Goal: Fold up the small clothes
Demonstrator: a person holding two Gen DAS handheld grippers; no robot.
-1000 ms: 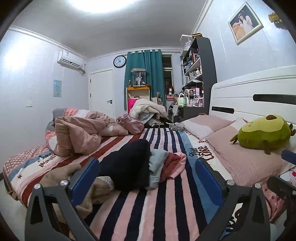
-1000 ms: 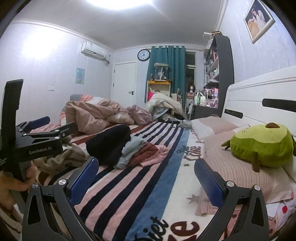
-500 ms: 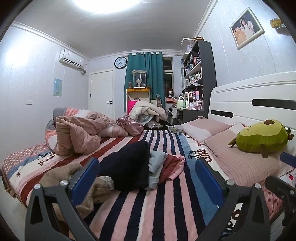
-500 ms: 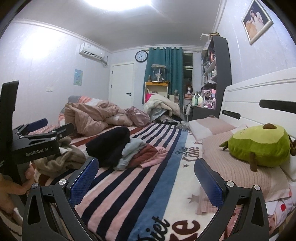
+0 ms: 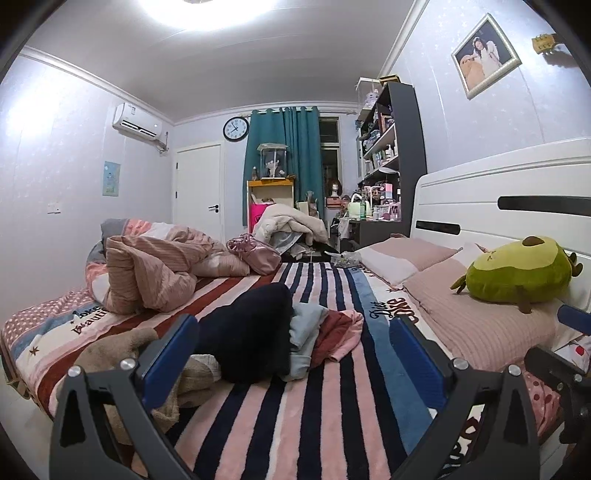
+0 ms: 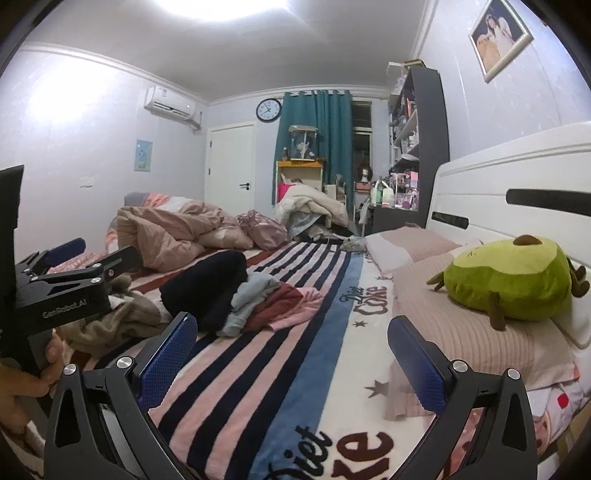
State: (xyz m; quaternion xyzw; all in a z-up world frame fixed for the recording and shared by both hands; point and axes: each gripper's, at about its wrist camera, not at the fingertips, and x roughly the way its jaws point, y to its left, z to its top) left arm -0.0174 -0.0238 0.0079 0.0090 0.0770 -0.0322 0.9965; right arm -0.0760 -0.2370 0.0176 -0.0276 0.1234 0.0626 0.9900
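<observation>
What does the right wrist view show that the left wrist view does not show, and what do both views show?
Only the right wrist view shows the left tool from the side, with the hand holding it.

Only the left wrist view shows a yellow guitar head high on the wall.

Both show the clothes pile on the striped bed, the avocado plush on a pillow, the clock, and an open tool with nothing between its pads.

Pale walls, a white door (image 5: 197, 192), teal curtain (image 5: 291, 162), dark shelving (image 5: 395, 155), bright ceiling light (image 5: 207, 9).
</observation>
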